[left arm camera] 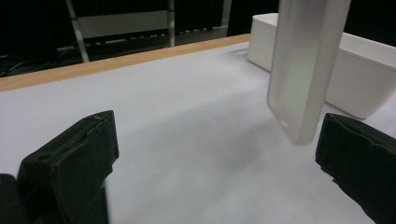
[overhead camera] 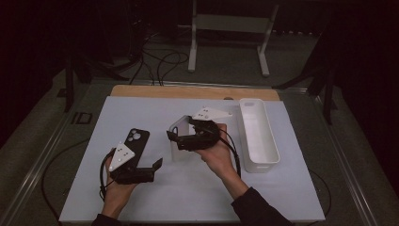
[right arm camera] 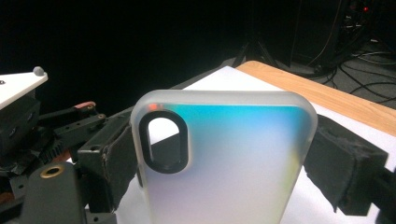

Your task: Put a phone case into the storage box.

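A frosted phone case point(right arm camera: 219, 158) is clamped by its two long sides between the jaws of the right hand-held gripper point(overhead camera: 176, 136), and it is held upright above the middle of the tabletop point(overhead camera: 141, 197), clear of the white surface. In the right gripper view the oval camera cut-out is seen at the upper left of the case, and both pads are pressed flat against the case's sides. The left hand-held gripper point(overhead camera: 157, 165) is held nearer the front edge of the tabletop with its jaws spread apart and nothing between them; in the left gripper view the lower end of the case point(left arm camera: 303, 70) hangs ahead of those jaws, close to the right-hand one. A dark phone point(overhead camera: 136, 141) lies flat on the tabletop just beyond the left hand point(overhead camera: 117, 186), toward the left edge. A long white bin point(overhead camera: 270, 155) stands along the right edge. The step in hand is judged to be the bringing together of case and phone. For that to be done well, the case should be kept squarely gripped so that it is not bowed, its cut-out end should be matched to the phone's lens end, and the phone should be steadied by the open gripper before any pressing is attempted.
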Demonstrator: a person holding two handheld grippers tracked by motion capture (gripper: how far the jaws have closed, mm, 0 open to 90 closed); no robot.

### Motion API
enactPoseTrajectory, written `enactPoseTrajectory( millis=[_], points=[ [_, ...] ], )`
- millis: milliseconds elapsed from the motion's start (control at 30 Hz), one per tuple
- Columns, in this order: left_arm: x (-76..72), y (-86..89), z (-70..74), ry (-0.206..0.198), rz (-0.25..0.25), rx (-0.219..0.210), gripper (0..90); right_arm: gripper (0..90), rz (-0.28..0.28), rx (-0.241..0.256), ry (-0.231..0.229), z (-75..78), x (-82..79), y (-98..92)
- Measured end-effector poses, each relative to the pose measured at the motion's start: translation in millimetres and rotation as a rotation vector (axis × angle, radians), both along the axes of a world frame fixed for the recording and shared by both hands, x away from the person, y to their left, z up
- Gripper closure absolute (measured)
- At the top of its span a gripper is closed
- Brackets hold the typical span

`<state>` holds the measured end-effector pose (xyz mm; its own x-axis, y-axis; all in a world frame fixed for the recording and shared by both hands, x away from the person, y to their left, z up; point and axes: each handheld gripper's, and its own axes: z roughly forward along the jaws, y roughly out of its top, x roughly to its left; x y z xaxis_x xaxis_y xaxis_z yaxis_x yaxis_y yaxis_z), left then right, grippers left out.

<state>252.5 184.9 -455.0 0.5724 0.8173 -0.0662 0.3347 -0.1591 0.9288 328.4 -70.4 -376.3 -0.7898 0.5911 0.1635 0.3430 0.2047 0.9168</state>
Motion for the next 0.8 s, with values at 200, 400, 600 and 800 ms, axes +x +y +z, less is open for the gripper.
enactPoseTrajectory(
  millis=[200,400,600,800],
  points=[
    [-6.1,10.8,-4.3,-0.028,0.018,0.013,0.0,16.5,-0.012,-0.003,-0.002,1.6,1.8,-3.9],
    [-10.9,19.6,-11.6,-0.032,0.033,0.033,0.0,16.5,-0.018,-0.002,-0.003,3.1,3.8,-7.5],
    [-14.6,25.0,-18.4,-0.033,0.047,0.059,0.0,16.5,-0.031,-0.009,-0.004,3.2,6.5,-10.8],
    [-17.0,32.8,-23.9,-0.020,0.053,0.064,0.0,16.5,-0.041,-0.017,-0.004,2.3,10.4,-14.7]
  ],
)
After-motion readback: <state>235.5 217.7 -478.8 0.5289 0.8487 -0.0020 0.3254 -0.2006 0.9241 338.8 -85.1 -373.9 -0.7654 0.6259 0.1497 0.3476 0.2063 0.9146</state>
